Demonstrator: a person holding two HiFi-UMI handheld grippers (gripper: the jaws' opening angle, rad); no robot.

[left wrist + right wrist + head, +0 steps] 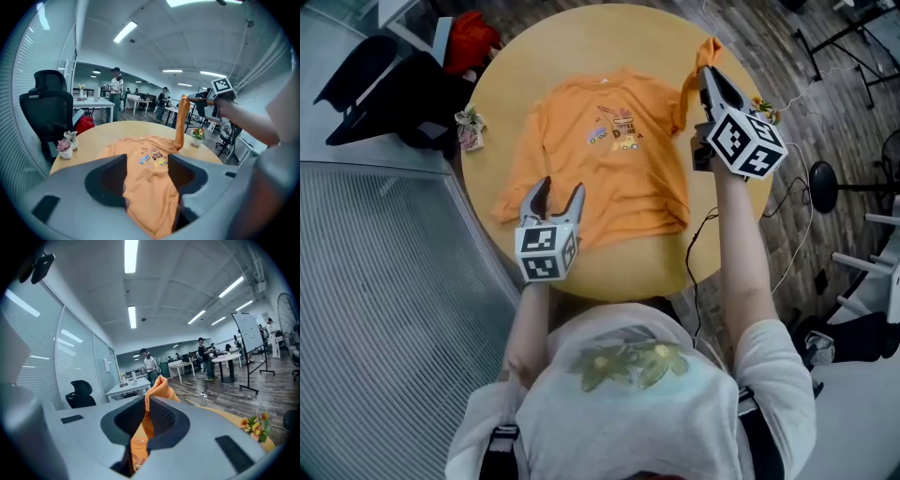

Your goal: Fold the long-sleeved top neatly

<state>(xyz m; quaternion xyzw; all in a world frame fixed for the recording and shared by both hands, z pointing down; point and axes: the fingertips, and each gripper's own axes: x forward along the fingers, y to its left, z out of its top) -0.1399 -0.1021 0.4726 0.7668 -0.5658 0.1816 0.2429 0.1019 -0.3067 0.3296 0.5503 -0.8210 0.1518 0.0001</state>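
An orange long-sleeved top (pixel 605 164) lies flat, front up, on a round wooden table (pixel 581 37). Its printed chest also shows in the left gripper view (pixel 152 159). My right gripper (pixel 705 71) is shut on the cuff of one sleeve (pixel 692 89) and holds it up off the table at the right. That sleeve hangs down from the jaws (pixel 180 123), and its orange cuff sticks out between the pads (pixel 157 386). My left gripper (pixel 557 193) stands open just above the top's near left hem, nothing pinched. The other sleeve (pixel 517 173) lies along the top's left side.
Small flower pots stand at the table's left edge (pixel 471 127) and right edge (pixel 765 109). A black office chair (pixel 389 94) and a red bag (pixel 474 37) sit beyond the table on the left. Cables and stands lie on the wooden floor at right.
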